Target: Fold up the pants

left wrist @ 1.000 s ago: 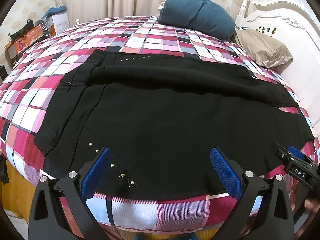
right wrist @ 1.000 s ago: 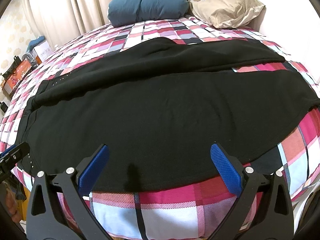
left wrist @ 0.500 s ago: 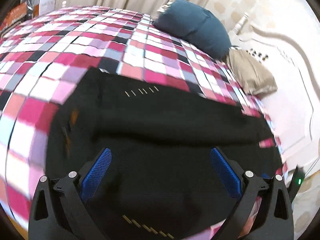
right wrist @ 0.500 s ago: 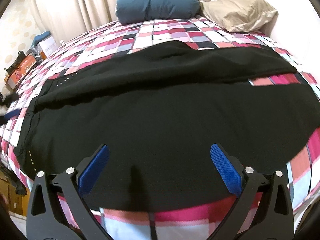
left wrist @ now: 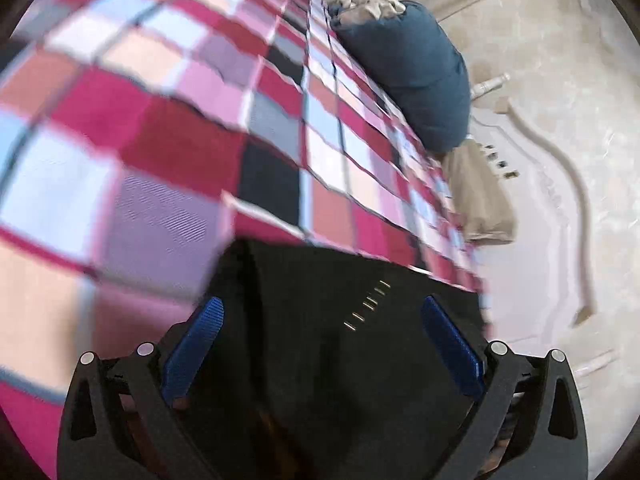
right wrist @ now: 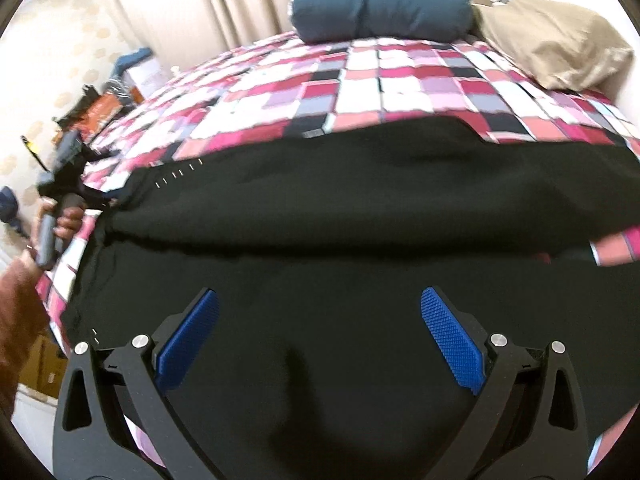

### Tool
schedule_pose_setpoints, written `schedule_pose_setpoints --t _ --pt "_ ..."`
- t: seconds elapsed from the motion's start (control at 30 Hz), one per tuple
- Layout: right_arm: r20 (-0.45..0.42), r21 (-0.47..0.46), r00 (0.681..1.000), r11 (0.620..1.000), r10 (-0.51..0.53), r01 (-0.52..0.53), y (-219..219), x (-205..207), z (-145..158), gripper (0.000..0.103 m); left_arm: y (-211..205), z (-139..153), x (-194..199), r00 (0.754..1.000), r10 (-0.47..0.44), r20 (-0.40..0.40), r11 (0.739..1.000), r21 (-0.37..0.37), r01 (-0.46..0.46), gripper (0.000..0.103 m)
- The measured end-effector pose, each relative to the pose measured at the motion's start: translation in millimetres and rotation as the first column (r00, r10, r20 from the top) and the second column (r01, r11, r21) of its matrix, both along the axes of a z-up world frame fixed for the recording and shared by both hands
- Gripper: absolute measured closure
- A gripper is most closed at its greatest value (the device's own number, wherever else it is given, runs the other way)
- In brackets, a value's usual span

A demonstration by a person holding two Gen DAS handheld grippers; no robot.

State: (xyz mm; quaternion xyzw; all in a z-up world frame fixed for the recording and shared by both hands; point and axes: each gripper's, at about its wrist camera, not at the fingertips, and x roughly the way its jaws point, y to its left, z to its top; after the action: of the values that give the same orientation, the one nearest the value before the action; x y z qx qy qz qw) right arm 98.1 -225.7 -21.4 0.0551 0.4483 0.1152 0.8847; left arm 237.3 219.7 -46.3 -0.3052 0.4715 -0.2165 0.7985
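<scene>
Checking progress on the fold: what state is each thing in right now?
pants: spread flat on the bed, legs side by side, not yet folded over.
left gripper: open, fingers either side of the pants' studded corner.
right gripper: open, over the near leg, holding nothing.
bedspread: lying flat under the pants.
blue pillow: bunched at the headboard end.

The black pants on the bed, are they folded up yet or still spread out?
Mostly spread out. The black pants stretch wide across the checked bedspread, both legs side by side, no tidy stack.
</scene>
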Motion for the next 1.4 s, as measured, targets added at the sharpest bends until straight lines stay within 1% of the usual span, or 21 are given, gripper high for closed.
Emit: schedule_pose_setpoints --t 0.07,0.13,0.23,0.3,0.4,0.5,0.67,0.73,0.77,0.8,0.83,0.87,0.9,0.93,1.0,1.03,1.07,1.17,1.23,1.33,1.4 --pt "0.015 0.011 1.000 1.000 0.015 -0.015 -0.9 13.2 7.5 0.002 9.0 0.6 2.5 1.000 0.002 0.018 1.000 0.002 -0.002 0.004" --pt "0.028 0.032 0.999 0.999 0.036 -0.037 -4.7 28.3 14.9 0.002 14.6 -7.6 7.7 1.000 -0.013 -0.009 1.000 0.021 0.013 0.004" --pt "0.031 0.050 0.996 0.996 0.079 -0.080 -10.2 55.8 20.0 0.002 5.8 -13.5 15.4 0.998 -0.068 -0.018 0.995 0.069 0.069 0.004" --pt "0.035 0.022 0.992 0.992 0.120 -0.121 -11.7 76.3 21.5 0.002 -7.2 -9.7 20.0 0.991 -0.136 -0.001 0.989 0.058 0.136 0.005" --pt "0.027 -0.031 0.971 0.971 0.237 -0.237 -12.3 108.0 21.3 0.002 -31.9 -7.0 25.1 0.973 -0.230 0.029 0.973 0.029 0.229 0.005" --pt "0.008 -0.056 0.940 0.939 0.341 -0.340 -14.8 136.5 19.1 0.002 -47.3 -17.8 31.4 0.962 -0.274 0.003 0.959 0.083 0.273 0.005" --pt "-0.123 -0.013 0.892 0.898 0.435 -0.440 -21.1 198.5 -0.6 0.002 -41.7 -23.3 40.4 0.970 -0.243 -0.020 0.969 0.039 0.244 0.005" --pt "-0.181 -0.047 0.868 0.877 0.463 -0.478 -16.1 212.7 -13.0 0.003 -41.5 -21.3 45.4 0.971 -0.233 -0.052 0.971 0.036 0.235 0.005" --pt "-0.218 -0.068 0.851 0.862 0.479 -0.502 -12.1 219.4 -20.8 0.009 -43.1 -19.2 48.5 0.975 -0.217 -0.054 0.974 0.049 0.220 0.005" --pt "-0.255 -0.076 0.835 0.850 0.488 -0.521 -9.2 224.0 -27.9 0.017 -44.3 -18.0 50.3 0.977 -0.207 -0.057 0.975 0.066 0.210 0.008" --pt "-0.276 -0.079 0.826 0.845 0.491 -0.528 -6.7 225.2 -32.2 0.041 -42.8 -16.1 49.2 0.978 -0.202 -0.059 0.975 0.085 0.206 0.029" --pt "-0.321 -0.075 0.808 0.837 0.494 -0.542 -4.8 228.6 -40.2 0.053 -47.2 -16.5 50.7 0.979 -0.196 -0.060 0.969 0.140 0.203 0.045" --pt "-0.344 -0.080 0.799 0.833 0.493 -0.548 -4.8 230.0 -44.2 0.053 -49.2 -19.2 52.7 0.980 -0.181 -0.083 0.963 0.186 0.193 0.071" --pt "-0.347 -0.091 0.794 0.825 0.498 -0.557 -3.5 228.4 -45.1 0.056 -47.8 -23.6 54.5 0.981 -0.156 -0.113 0.961 0.211 0.177 0.078" --pt "-0.355 -0.096 0.788 0.819 0.503 -0.565 -2.2 223.6 -42.7 0.075 -39.0 -25.3 56.5 0.982 -0.136 -0.128 0.974 0.164 0.157 0.081" --pt "-0.353 -0.086 0.784 0.817 0.510 -0.570 -2.2 219.9 -40.2 0.092 -36.7 -25.4 56.6 0.982 -0.131 -0.134 0.975 0.160 0.152 0.088" --pt "-0.352 -0.073 0.781 0.816 0.516 -0.573 -1.5 219.6 -38.6 0.095 -36.4 -25.5 55.8 0.983 -0.124 -0.136 0.976 0.164 0.146 0.092" --pt "-0.306 -0.136 0.802 0.811 0.512 -0.569 3.4 202.6 -27.4 0.096 -46.0 -14.2 48.2 0.986 -0.141 -0.087 0.961 0.228 0.157 0.095" --pt "-0.251 -0.178 0.829 0.818 0.500 -0.547 5.5 189.7 -15.3 0.096 -49.3 -4.0 41.1 0.988 -0.147 -0.042 0.960 0.233 0.153 0.095" --pt "-0.159 -0.223 0.864 0.835 0.477 -0.503 3.7 167.4 6.9 0.096 -46.7 18.9 26.0 0.989 -0.147 0.027 0.975 0.173 0.140 0.095" --pt "-0.106 -0.252 0.874 0.838 0.474 -0.484 1.2 145.7 21.5 0.096 -45.9 36.4 9.8 0.986 -0.149 0.080 0.981 0.136 0.137 0.095"
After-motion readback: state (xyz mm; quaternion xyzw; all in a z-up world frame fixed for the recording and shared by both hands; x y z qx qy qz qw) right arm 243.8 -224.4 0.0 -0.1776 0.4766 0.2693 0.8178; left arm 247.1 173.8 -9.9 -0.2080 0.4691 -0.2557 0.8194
